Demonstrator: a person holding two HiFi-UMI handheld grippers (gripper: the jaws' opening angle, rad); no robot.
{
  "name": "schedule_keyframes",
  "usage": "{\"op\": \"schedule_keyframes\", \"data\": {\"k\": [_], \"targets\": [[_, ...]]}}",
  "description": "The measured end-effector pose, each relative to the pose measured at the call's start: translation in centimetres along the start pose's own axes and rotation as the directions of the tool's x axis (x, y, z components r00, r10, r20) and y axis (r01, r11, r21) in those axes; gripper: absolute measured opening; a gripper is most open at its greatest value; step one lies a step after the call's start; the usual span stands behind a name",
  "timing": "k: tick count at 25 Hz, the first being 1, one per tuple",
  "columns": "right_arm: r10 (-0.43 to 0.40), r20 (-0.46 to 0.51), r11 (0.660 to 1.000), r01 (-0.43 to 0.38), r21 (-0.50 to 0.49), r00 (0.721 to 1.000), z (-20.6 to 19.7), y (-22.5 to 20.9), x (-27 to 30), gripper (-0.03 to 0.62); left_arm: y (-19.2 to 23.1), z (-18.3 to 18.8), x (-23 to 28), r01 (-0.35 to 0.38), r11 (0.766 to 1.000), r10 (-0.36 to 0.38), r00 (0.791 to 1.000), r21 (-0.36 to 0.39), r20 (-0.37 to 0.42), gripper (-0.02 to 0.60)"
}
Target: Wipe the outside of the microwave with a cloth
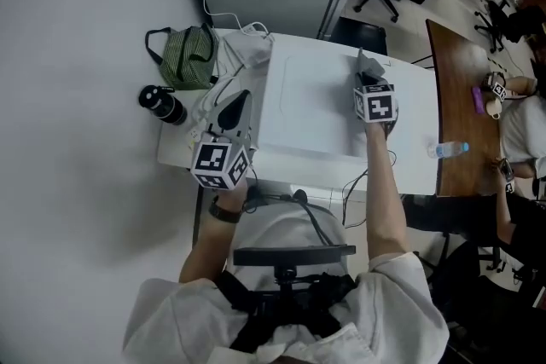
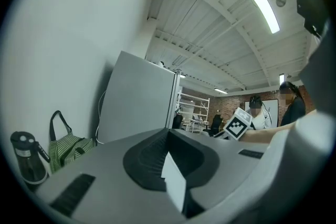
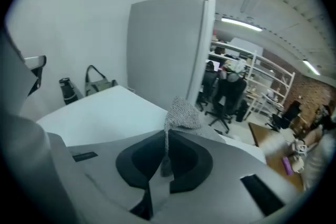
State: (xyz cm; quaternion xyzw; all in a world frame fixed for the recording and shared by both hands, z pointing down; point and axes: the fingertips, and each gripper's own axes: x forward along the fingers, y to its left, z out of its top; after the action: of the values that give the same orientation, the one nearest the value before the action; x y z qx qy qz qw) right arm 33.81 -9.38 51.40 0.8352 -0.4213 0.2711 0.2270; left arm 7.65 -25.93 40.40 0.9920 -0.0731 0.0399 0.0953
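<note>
Grey knitted cloth (image 3: 182, 112), judged soft and limp, is pinched by one fold in the right hand-held gripper (image 3: 165, 161) atop the white boxy microwave (image 1: 311, 111); the left hand-held gripper (image 2: 176, 181) is pressed together, empty.

A plain white wall (image 2: 58, 34) runs along the left, and a flat grey partition panel (image 2: 137, 98) stands upright behind the long white bench (image 1: 171, 151). Overhead is a white ribbed ceiling with beams (image 2: 210, 23), lit by a long strip light (image 2: 265, 8). Beyond the panel the room opens onto pale floor (image 1: 409, 30) with black swivel office chairs (image 3: 231, 94), white shelving racks (image 3: 254, 78) and a far red brick wall (image 2: 236, 107). A brown wooden table (image 1: 461, 98) stands just right of the bench.
</note>
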Motion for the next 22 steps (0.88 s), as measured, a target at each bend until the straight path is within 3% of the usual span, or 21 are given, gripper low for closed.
{"op": "schedule_keyframes", "data": {"k": [5,9,11,12,14,16,18,20,22], "targets": [[0.242,0.070,0.969,-0.236,-0.079,0.968,8.7,15.4,3.7,0.015,1.4,-0.2,-1.6,-0.028,0.999,0.028,1.000,-0.016,-0.003,0.032],[0.455,0.058,0.879,-0.437,-0.192,0.889,12.4,27.5,4.4,0.015,2.8,-0.3,-2.5,-0.042,0.999,0.042,0.999,-0.016,-0.003,0.032],[0.497,0.004,0.833,-0.476,-0.282,0.868,13.3,30.7,5.4,0.015,3.8,-0.3,-3.0,-0.051,0.998,0.051,0.999,-0.022,0.000,0.032],[0.480,-0.029,0.824,-0.462,-0.327,0.877,13.8,30.9,6.4,0.015,4.4,-0.3,-3.3,-0.055,0.998,0.055,0.998,-0.028,0.000,0.032],[0.364,-0.110,0.819,-0.374,-0.436,0.925,15.4,28.7,8.8,0.015,5.4,-0.4,-4.3,-0.060,0.997,0.060,0.998,-0.041,0.003,0.032],[0.239,-0.167,0.776,-0.292,-0.559,0.956,17.4,26.1,10.9,0.015,7.1,-0.6,-5.8,-0.079,0.996,0.079,0.997,-0.035,0.002,0.032],[0.171,-0.210,0.689,-0.269,-0.673,0.963,18.7,25.1,12.5,0.015,9.1,-1.4,-7.3,-0.116,0.993,0.116,0.993,-0.004,-0.016,0.032],[0.124,-0.273,0.563,-0.294,-0.772,0.954,17.9,25.3,13.4,0.015,10.8,-2.6,-8.4,-0.147,0.989,0.147,0.989,0.006,-0.031,0.032],[0.100,-0.388,0.444,-0.390,-0.807,0.916,14.7,26.4,13.2,0.015,12.4,-3.7,-9.4,-0.166,0.986,0.165,0.986,-0.014,-0.037,0.032]]}}
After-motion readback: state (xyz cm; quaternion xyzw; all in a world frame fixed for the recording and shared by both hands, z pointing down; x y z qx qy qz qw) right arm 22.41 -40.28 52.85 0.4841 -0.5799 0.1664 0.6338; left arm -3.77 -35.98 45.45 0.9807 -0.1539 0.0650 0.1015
